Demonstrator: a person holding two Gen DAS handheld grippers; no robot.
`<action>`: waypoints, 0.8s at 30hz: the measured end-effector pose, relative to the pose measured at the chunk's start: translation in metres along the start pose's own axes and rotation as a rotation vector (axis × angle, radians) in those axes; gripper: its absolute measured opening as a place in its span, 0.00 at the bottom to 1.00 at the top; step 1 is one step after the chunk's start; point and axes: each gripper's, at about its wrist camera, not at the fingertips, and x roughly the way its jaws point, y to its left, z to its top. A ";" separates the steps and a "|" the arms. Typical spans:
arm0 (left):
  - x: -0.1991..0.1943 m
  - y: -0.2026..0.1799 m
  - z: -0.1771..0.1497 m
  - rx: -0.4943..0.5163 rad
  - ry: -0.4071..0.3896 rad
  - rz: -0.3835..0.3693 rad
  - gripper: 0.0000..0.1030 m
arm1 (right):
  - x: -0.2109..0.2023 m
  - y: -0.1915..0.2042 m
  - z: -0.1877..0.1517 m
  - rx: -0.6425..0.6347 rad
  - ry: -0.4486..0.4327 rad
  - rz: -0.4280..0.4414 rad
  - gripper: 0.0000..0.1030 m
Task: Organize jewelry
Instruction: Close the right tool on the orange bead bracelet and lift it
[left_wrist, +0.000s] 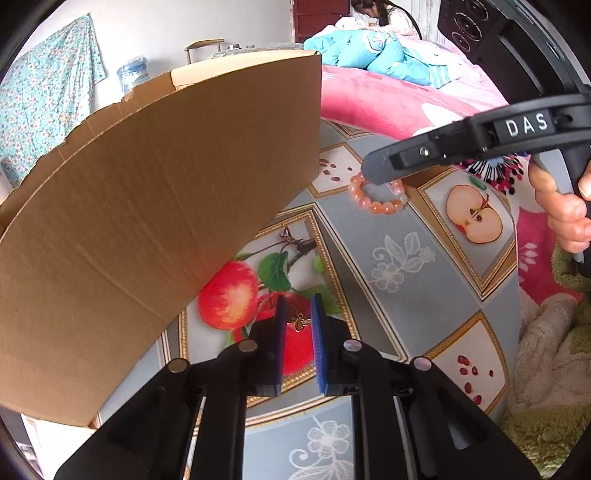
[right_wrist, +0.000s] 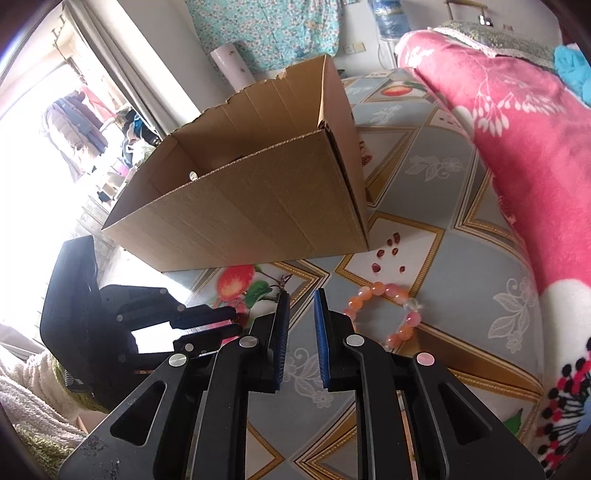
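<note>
Golden butterfly charm lies flat between the narrow, not gripping left claw.

One piece of lettering reads cleanly here: the white capitals "DAS" on a small dark label, seen from the left wrist camera. That label sits on the black body of the right gripper, along its side, just ahead of the handle that a hand grips. Nothing else carries legible writing: the cardboard box shows plain brown faces in both views, and the fruit-patterned tablecloth bears pictures only, no words.
</note>
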 end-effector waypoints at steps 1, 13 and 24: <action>-0.001 -0.002 -0.001 -0.003 -0.002 0.005 0.12 | -0.003 0.000 0.000 -0.001 -0.005 -0.005 0.14; -0.022 -0.007 -0.011 -0.098 -0.027 0.038 0.12 | -0.009 -0.004 -0.006 -0.014 0.020 -0.047 0.15; -0.066 -0.004 -0.005 -0.171 -0.104 0.094 0.12 | 0.034 -0.001 -0.004 -0.146 0.125 -0.197 0.34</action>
